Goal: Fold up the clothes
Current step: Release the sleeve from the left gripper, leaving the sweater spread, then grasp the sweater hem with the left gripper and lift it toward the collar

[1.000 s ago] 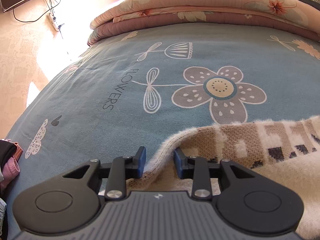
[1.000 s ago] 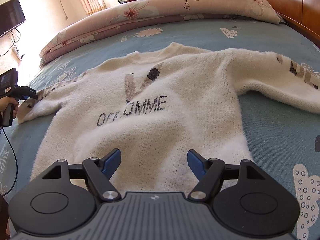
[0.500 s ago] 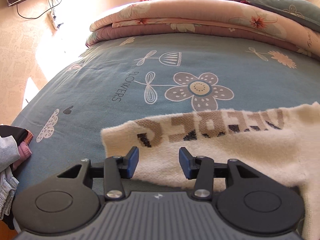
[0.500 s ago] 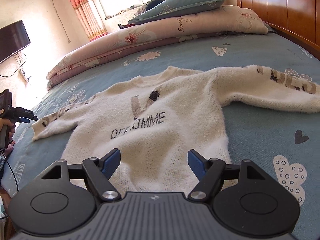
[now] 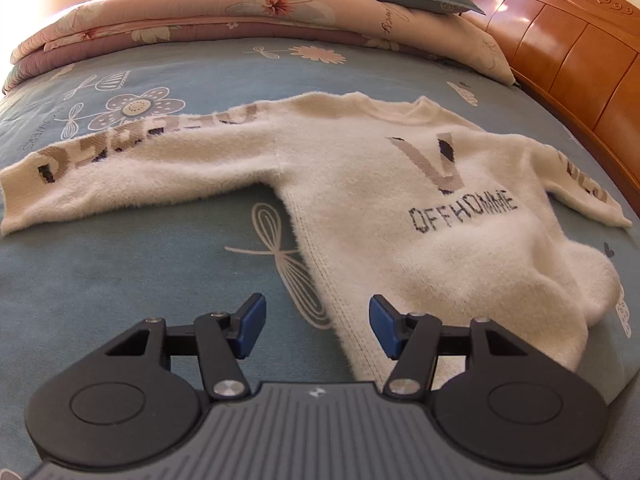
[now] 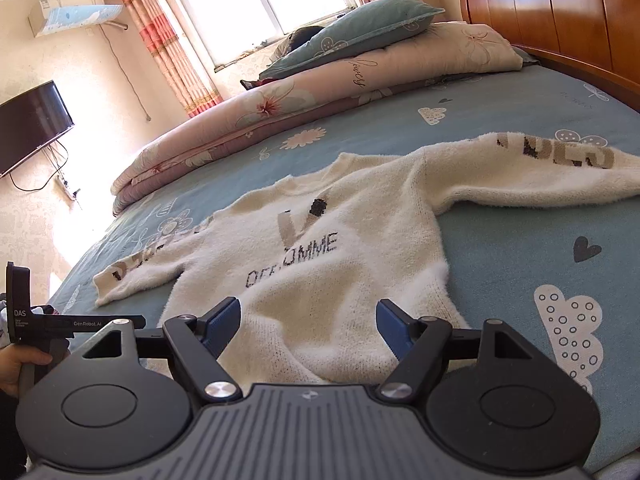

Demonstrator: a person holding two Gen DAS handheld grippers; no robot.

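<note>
While the cream sweater (image 5: 400,216) lies face up and flat on the blue bedsheet (image 5: 120,280), with both sleeves spread out to the sides, neither gripper has hold of it. The left gripper (image 5: 316,326) hangs over the sweater's lower side edge, its jaws opening, with only that edge and sheet seen between them and nothing pinched. The right gripper (image 6: 308,330) stands wide apart above the hem, empty. I judge the knit fluffy, soft and light, likely to sag and stretch when lifted, and the fuzzy pile may slip from a shallow pinch. Good holds look to be the 2 sleeve cuffs, the shoulder seams or the ribbed hem, taking a full bite of fabric.
</note>
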